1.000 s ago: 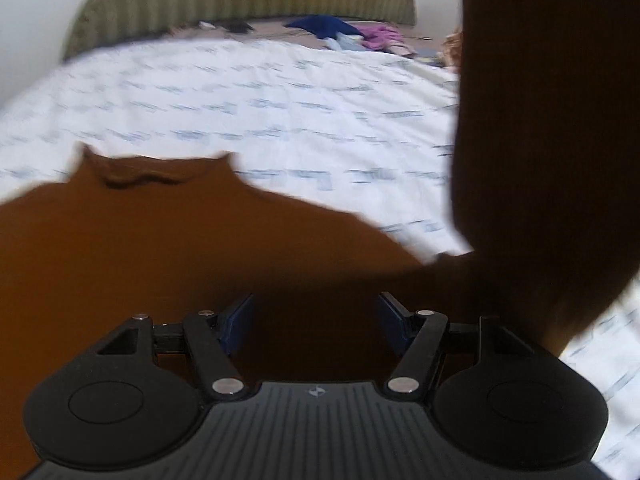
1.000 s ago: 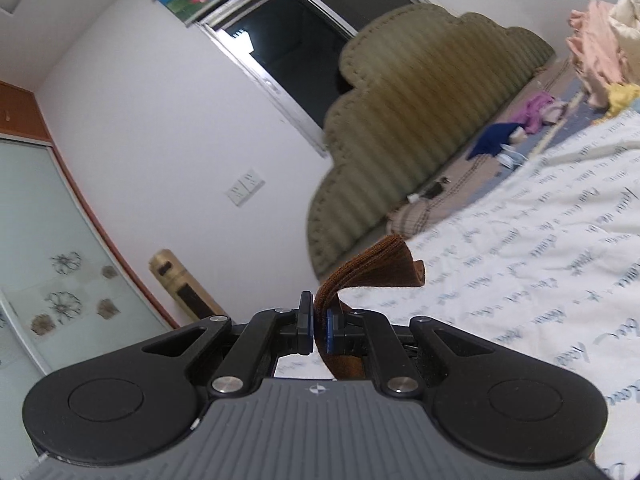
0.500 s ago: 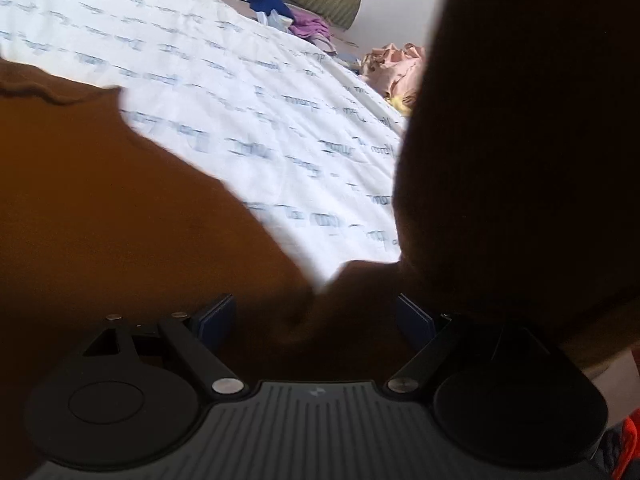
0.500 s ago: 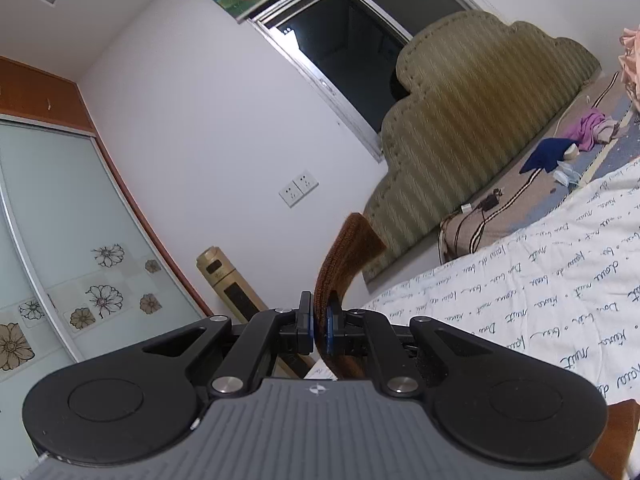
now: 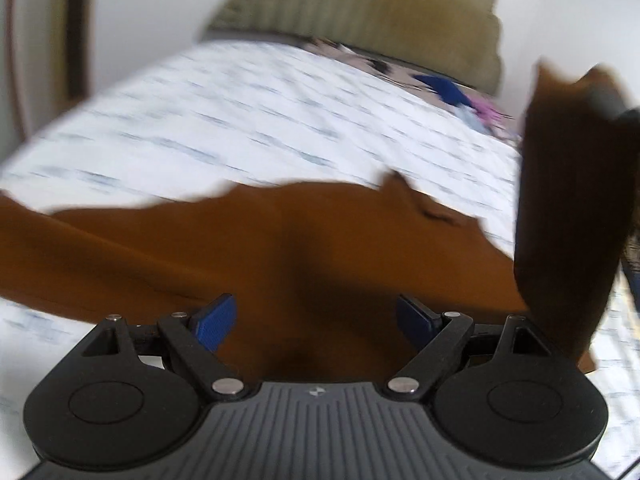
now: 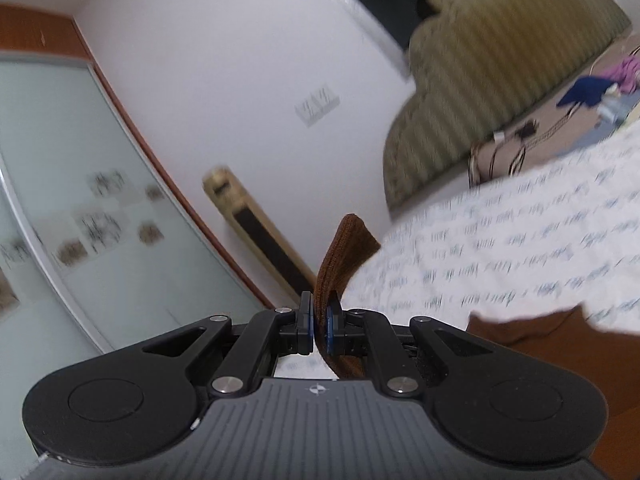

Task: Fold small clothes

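Brown garment (image 5: 320, 232): right gripper (image 6: 319, 320) clamped 1 ribbed edge; left gripper (image 5: 314, 320) gaped wide, empty. Risk: hanging flap at 3 o'clock skewing fold.

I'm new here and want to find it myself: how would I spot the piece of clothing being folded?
Look at the bed with the white printed sheet. Lying across its near side is the brown top, far from the small blue and purple clothes by the headboard.

rust-brown garment (image 5: 320, 240); white bedsheet (image 5: 240, 120) with blue-grey script; olive ribbed headboard (image 6: 500, 60); blue pads (image 5: 214, 326).
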`<action>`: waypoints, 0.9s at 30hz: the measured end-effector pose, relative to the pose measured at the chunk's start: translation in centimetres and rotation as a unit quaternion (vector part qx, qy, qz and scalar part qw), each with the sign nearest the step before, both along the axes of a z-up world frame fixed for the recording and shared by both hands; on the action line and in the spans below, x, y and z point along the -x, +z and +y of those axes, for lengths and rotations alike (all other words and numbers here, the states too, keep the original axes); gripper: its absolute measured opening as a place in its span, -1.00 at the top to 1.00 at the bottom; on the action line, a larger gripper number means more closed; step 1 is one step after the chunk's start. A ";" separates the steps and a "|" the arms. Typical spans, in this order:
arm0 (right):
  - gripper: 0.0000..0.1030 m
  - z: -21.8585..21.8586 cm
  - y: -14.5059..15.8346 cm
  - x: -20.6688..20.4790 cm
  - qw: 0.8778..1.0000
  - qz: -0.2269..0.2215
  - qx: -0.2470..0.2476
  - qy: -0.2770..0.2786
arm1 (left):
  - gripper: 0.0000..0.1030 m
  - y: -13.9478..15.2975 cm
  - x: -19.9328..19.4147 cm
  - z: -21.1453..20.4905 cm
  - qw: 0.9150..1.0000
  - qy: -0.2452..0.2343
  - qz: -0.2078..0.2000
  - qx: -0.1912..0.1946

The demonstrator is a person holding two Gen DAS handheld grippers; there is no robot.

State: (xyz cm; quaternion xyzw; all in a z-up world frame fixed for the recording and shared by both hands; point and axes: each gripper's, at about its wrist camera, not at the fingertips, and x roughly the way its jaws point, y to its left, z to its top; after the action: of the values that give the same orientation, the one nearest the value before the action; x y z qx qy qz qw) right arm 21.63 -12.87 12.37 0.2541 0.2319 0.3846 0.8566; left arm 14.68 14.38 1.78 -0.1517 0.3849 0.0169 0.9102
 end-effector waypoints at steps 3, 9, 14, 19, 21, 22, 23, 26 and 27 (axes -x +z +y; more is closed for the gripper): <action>0.77 4.8 -3.1 -1.2 0.999 0.019 0.040 0.002 | -0.69 -0.3 1.4 2.0 1.000 0.015 -0.008 -0.016; 0.77 13.1 -10.0 -2.4 0.989 0.056 0.140 0.002 | -0.69 -1.7 2.2 3.4 1.000 0.023 -0.003 -0.013; 0.18 15.6 -13.1 -1.7 0.980 0.084 0.181 0.006 | -0.69 -2.8 2.0 3.9 1.000 0.030 0.000 0.000; -0.64 15.5 -10.5 0.2 0.983 0.033 0.177 0.022 | -0.69 -2.0 3.2 3.6 0.999 0.038 -0.016 0.008; -0.64 15.0 -8.7 0.3 0.987 0.017 0.157 0.030 | -0.69 -1.4 3.4 2.7 0.999 0.032 -0.029 0.010; -0.64 14.6 -8.0 0.0 0.990 0.023 0.130 0.042 | -0.69 -1.1 3.5 2.2 0.999 0.027 -0.035 0.009; -0.64 14.2 -7.5 -0.4 0.993 0.034 0.100 0.057 | -0.69 -0.8 3.5 1.6 0.999 0.020 -0.041 0.006; -0.63 13.8 -6.9 -1.4 0.992 0.073 0.056 0.090 | -0.69 -0.1 3.0 -0.4 0.998 0.002 -0.056 0.001; -0.63 13.2 -6.7 -1.7 0.992 0.081 0.039 0.086 | -0.69 0.0 2.6 -1.1 0.999 -0.005 -0.054 0.002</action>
State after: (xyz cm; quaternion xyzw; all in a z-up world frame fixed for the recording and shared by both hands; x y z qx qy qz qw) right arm 23.31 0.32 5.66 0.2296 0.3363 0.4254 0.8082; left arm 12.12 13.25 1.79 -0.1523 0.3362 0.0032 0.9294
